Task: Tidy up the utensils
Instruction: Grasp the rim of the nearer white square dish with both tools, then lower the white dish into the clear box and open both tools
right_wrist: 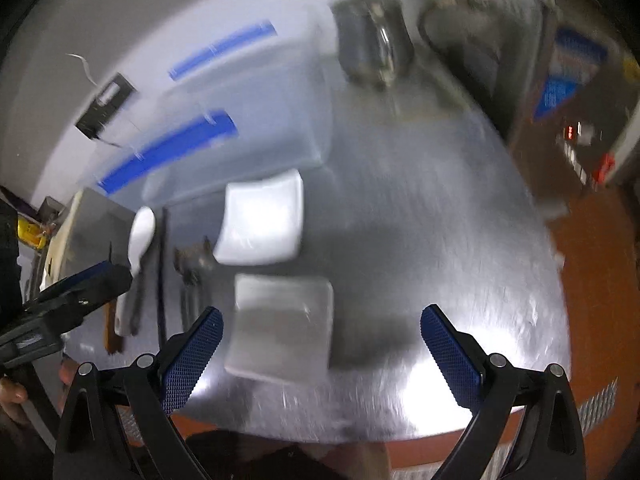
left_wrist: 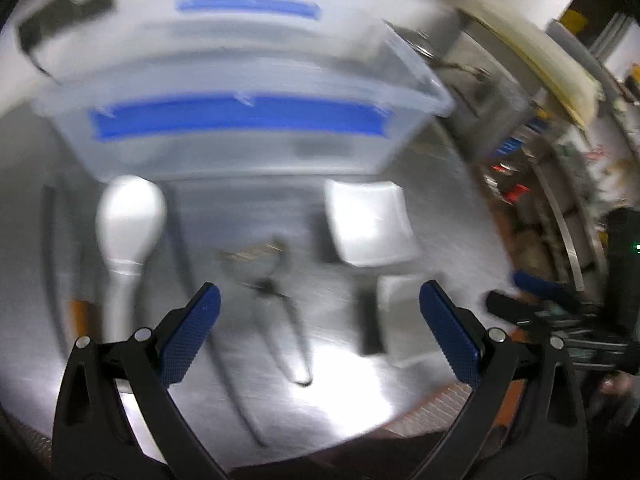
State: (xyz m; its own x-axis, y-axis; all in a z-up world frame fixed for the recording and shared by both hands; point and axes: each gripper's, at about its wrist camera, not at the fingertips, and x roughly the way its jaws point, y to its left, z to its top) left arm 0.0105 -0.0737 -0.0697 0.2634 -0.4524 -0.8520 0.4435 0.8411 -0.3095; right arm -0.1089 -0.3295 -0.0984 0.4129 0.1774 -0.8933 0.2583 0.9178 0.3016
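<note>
Both views are motion-blurred. On the steel table lie a white rice paddle, a metal peeler-like utensil, a thin dark stick and a wooden-handled tool. Behind them stands a clear plastic bin with blue tape. My left gripper is open and empty above the peeler. My right gripper is open and empty above a white square dish. The utensils show at the left of the right wrist view, with the paddle and the left gripper there.
Two white square dishes lie right of the utensils. A second dish and the bin show in the right wrist view. A metal pot stands at the back. The table's front edge is close below both grippers.
</note>
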